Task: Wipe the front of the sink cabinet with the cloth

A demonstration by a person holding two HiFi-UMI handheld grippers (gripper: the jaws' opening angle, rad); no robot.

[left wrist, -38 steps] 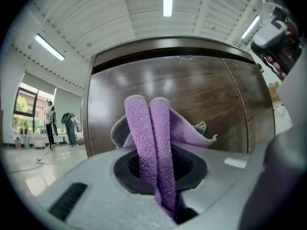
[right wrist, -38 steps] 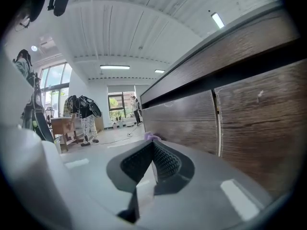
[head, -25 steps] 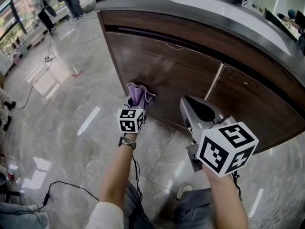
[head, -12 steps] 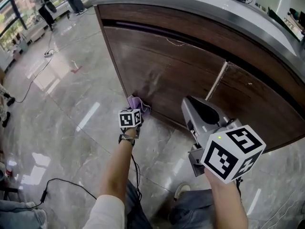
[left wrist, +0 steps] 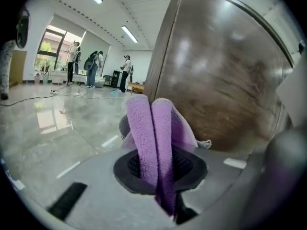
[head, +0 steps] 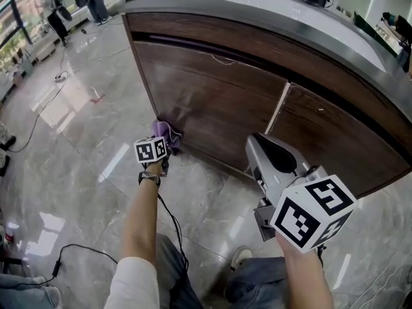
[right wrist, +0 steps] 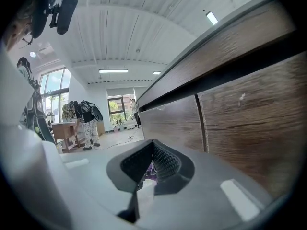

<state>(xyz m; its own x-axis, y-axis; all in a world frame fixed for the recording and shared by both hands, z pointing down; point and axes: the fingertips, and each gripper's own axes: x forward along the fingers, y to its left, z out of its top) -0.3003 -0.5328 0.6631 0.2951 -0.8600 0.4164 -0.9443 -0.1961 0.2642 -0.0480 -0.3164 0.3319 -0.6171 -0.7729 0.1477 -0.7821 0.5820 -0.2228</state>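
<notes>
Left gripper (head: 162, 152) fingers clamped on purple cloth (head: 165, 132). Cloth at low left corner of cabinet front (head: 225, 108); panel extends rightward. Right gripper (head: 270, 156) fingers together, empty, nearer person.

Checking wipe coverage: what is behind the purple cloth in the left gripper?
Behind the purple cloth clamped in the left gripper stands the dark brown wooden cabinet front, near its lower left corner. The patch directly behind the cloth is covered, so contact cannot be confirmed.

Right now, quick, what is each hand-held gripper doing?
Left hand-held gripper: closed on the purple cloth.
Right hand-held gripper: closed, holding nothing.
</notes>
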